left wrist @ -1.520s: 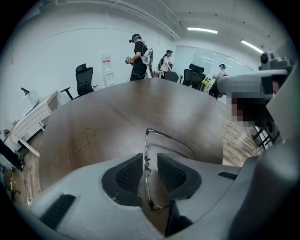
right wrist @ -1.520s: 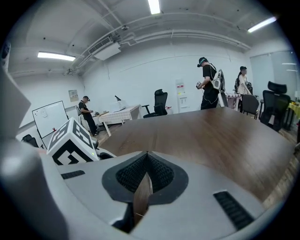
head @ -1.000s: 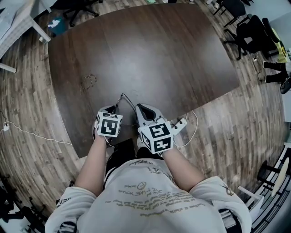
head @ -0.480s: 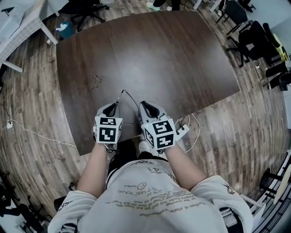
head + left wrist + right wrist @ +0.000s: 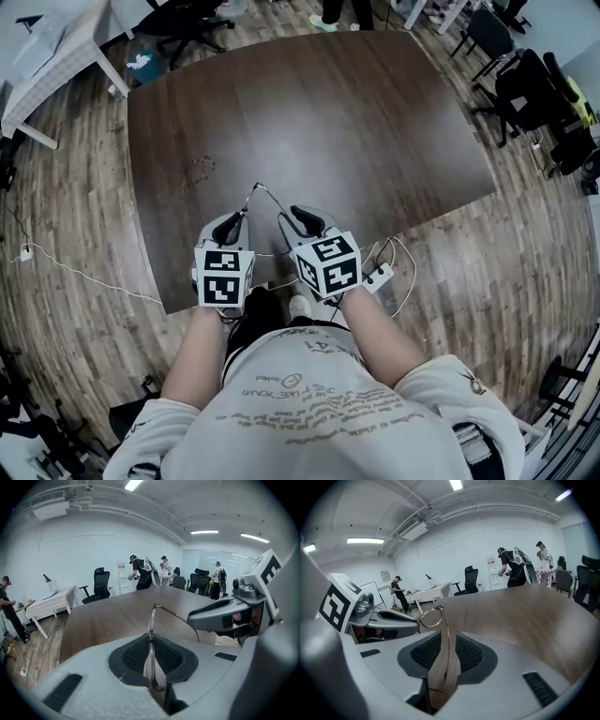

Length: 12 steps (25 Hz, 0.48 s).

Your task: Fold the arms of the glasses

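Grips the glasses (image 5: 151,620) in the left gripper (image 5: 151,641), pads tight on a lens seen edge-on. Holds them over the table (image 5: 328,112), near its front edge. Has just been opening the right gripper (image 5: 446,641): one arm between the parted jaws, seemingly unpressed (tip lost in the throat). In the head view, shows only thin wire.

A dark brown wooden table (image 5: 309,122) fills the middle of the head view and stands on a wood-plank floor (image 5: 66,187). A white table (image 5: 56,61) sits at 10 o'clock and black office chairs (image 5: 530,80) at 2 o'clock. A white cable (image 5: 89,278) trails over the floor at 9 o'clock. The walls (image 5: 79,550) are plain white, long ceiling lights (image 5: 365,540) burn overhead, and several people (image 5: 140,571) stand at the room's far end.
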Available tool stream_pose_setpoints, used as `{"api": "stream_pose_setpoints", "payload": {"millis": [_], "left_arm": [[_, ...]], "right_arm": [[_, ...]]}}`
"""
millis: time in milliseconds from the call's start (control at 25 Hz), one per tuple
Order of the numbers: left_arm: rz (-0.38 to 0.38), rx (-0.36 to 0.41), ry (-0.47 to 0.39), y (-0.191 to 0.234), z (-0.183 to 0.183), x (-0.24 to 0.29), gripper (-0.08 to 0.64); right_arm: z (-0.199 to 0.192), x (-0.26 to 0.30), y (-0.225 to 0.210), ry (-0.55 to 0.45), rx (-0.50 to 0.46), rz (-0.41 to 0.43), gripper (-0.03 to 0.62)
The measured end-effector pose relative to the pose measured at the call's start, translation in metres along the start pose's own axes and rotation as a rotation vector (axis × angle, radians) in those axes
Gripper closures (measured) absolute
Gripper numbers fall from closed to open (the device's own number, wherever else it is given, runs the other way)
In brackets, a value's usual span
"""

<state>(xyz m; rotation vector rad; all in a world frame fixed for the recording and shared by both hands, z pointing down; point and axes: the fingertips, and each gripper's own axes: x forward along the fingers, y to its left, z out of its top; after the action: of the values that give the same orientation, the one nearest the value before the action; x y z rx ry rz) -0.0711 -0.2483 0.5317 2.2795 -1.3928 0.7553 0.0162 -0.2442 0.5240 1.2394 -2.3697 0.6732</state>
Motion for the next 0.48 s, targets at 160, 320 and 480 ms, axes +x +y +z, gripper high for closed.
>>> {"api": "stream_pose_setpoints", "payload": {"millis": [160, 320, 480], "left_arm": [[0.000, 0.014, -0.008, -0.007, -0.001, -0.009, 0.518], [0.007, 0.022, -0.020, -0.008, -0.001, -0.015, 0.520], [0.009, 0.022, -0.020, -0.015, -0.002, -0.021, 0.520]], "right_arm": [[-0.005, -0.002, 0.000, 0.010, -0.018, -0.030, 0.502], [-0.007, -0.002, 0.007, 0.029, -0.038, -0.015, 0.541], [-0.013, -0.004, 0.011, 0.039, -0.027, 0.012, 0.548]]}}
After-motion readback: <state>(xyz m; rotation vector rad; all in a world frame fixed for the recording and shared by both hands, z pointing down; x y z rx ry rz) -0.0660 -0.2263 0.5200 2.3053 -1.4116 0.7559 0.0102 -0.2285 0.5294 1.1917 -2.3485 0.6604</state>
